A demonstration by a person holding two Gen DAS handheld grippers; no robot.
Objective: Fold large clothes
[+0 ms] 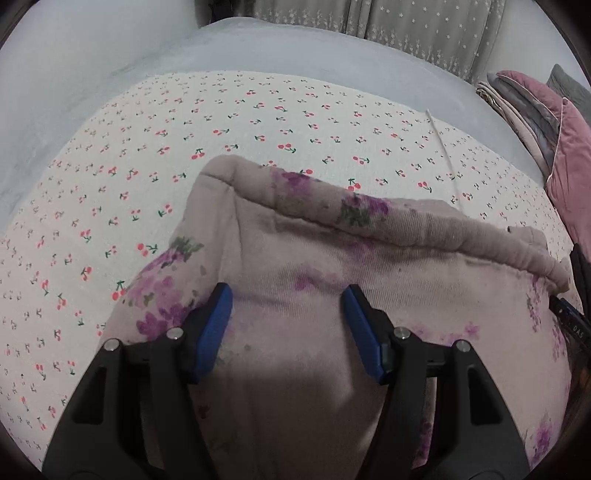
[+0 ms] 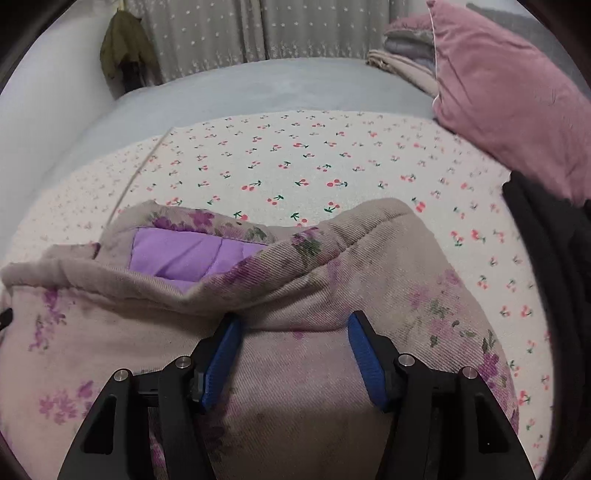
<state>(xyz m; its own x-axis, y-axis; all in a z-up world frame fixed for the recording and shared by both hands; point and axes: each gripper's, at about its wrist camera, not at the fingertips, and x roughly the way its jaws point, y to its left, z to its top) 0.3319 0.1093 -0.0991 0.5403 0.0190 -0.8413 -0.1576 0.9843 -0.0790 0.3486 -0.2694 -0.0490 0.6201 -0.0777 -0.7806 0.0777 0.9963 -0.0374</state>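
A thick beige padded garment with purple flower print (image 1: 369, 266) lies on the cherry-print sheet (image 1: 184, 147). My left gripper (image 1: 288, 295) is open, its blue fingers (image 1: 216, 328) spread over the garment's folded bulk. In the right wrist view the same garment (image 2: 332, 280) shows its purple lining (image 2: 192, 254) under a lifted edge. My right gripper (image 2: 293, 323) is open, its fingers (image 2: 365, 354) resting on or just above the cloth. Whether either one pinches fabric below is hidden.
A pink cushion (image 2: 509, 96) and folded blankets (image 2: 402, 55) lie at the far right of the bed. A dark cloth (image 2: 546, 258) lies at the right edge. A grey bedcover (image 1: 295, 48) and star-print curtains (image 2: 295, 26) are behind. A green garment (image 2: 122, 48) hangs far left.
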